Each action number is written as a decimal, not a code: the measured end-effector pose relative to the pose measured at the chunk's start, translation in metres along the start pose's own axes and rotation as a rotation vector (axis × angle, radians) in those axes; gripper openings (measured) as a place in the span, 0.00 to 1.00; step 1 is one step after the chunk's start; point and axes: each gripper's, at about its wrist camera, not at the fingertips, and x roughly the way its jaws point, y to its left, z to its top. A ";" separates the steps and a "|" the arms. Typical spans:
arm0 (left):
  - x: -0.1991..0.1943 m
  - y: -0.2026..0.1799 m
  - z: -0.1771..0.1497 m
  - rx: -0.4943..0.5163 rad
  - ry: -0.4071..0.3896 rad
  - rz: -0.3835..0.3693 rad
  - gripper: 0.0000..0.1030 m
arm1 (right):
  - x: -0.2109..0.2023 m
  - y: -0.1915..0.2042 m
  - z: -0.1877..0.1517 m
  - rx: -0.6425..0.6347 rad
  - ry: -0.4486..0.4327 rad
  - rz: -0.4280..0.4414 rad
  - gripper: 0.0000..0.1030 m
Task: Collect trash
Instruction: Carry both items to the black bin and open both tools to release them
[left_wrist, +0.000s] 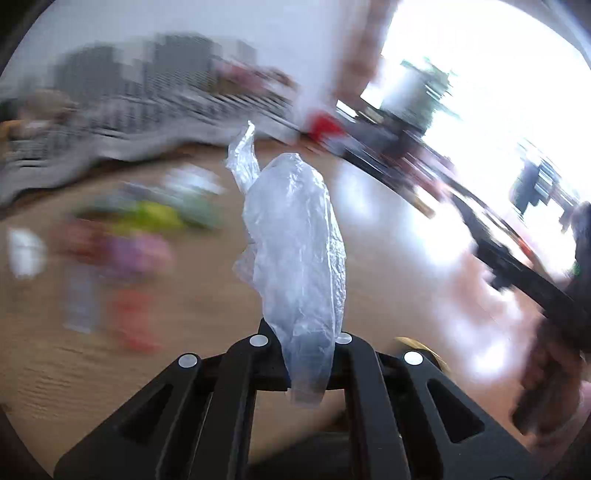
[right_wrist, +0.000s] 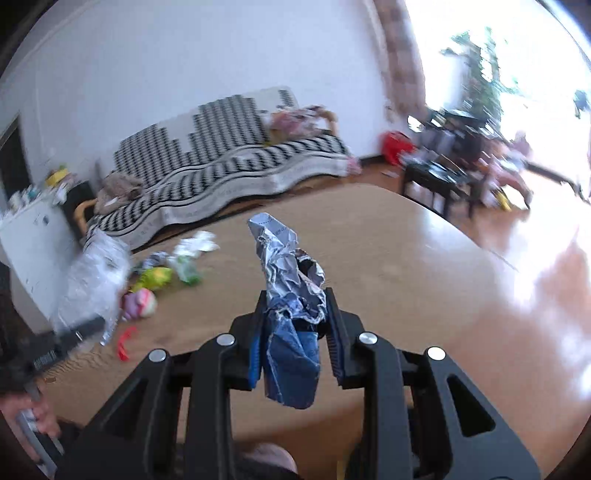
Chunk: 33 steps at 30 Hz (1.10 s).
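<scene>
Left gripper (left_wrist: 310, 354) fingers clenched on plastic bag (left_wrist: 295, 236), right gripper (right_wrist: 295, 332) grasping foil wrapper (right_wrist: 291, 295); 2 picked, several scraps (right_wrist: 155, 277) left on worktop (right_wrist: 388, 258).

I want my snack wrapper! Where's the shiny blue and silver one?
Right wrist view, centre: the blue and silver wrapper is pinched in the right gripper, above the wooden table.

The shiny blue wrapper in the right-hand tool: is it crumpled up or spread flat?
Crumpled. The blue and silver wrapper is bunched into creased folds, sticking up between the right gripper's fingers, which pinch it.
</scene>
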 end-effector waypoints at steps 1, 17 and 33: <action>0.014 -0.024 -0.004 0.033 0.049 -0.044 0.04 | -0.008 -0.018 -0.006 0.026 0.010 -0.018 0.28; 0.202 -0.178 -0.135 0.208 0.690 -0.188 0.04 | 0.023 -0.202 -0.163 0.446 0.413 -0.095 0.28; 0.208 -0.182 -0.130 0.147 0.653 -0.220 0.91 | 0.022 -0.230 -0.174 0.710 0.364 -0.012 0.93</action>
